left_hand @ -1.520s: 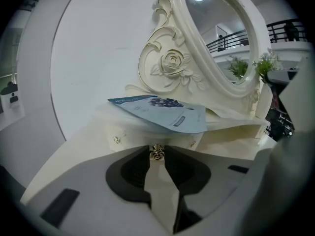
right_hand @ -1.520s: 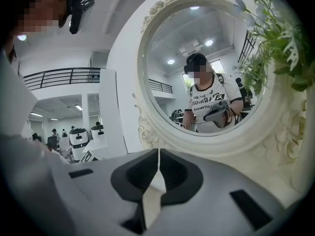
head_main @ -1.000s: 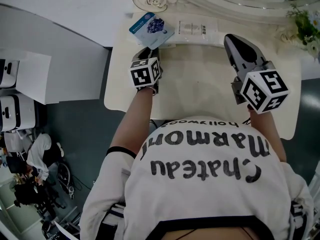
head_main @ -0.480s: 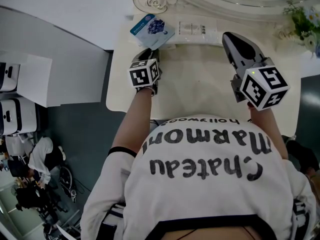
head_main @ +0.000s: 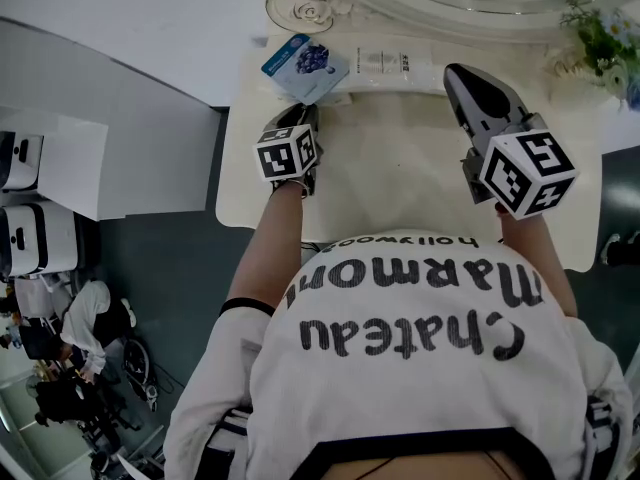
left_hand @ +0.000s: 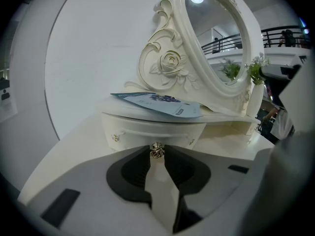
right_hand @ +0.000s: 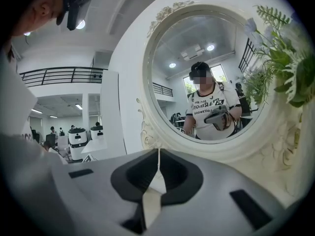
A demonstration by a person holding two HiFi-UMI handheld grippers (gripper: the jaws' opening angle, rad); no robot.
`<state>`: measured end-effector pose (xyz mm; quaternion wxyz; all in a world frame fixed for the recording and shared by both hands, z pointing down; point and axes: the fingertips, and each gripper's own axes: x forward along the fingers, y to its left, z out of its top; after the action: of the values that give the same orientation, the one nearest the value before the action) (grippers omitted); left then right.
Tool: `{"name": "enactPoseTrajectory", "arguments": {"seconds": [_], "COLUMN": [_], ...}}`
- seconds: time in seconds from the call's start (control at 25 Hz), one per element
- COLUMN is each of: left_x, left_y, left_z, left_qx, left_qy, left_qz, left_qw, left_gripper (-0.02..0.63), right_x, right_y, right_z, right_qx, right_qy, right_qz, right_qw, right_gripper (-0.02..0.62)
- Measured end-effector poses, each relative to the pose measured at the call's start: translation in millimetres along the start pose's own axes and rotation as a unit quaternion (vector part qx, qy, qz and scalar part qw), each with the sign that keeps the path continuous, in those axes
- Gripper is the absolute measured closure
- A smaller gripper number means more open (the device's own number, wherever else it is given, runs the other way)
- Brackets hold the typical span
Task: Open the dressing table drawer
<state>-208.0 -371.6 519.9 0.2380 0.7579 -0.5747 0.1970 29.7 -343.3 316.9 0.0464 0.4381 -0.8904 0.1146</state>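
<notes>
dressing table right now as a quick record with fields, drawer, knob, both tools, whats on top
drawer: looks closed, front flush under the shelf
knob: small metal, between the left tool's tips
left tool: shut on the knob
right tool: shut, empty, pointing at the mirror
on the shelf: blue packet, white packet beside it
</notes>
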Motion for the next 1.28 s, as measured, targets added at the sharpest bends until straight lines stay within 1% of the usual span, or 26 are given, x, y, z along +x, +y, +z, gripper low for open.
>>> {"name": "enactPoseTrajectory", "arguments": {"seconds": [0.68,1.28], "left_x": [-13,-19], "left_y": [-3,-5], "left_z": [-15,-19], "left_qx": [-0.003,0.012], "left_qy": [0.012,0.01], "left_qz": [-0.008,-0.007], "left_qw": [0.9999,0.9999], "left_gripper": [0.5,0.5], "right_x": [0,-4], "right_y": [12,17], "right_z": [0,0], "right_qx": [-0.001,-0.003], "right_qy": [0.0,-0.002], "right_qz": [0.017,0.025], "right_qw": [1.0,1.0], "right_gripper": [0.568,0.568]}}
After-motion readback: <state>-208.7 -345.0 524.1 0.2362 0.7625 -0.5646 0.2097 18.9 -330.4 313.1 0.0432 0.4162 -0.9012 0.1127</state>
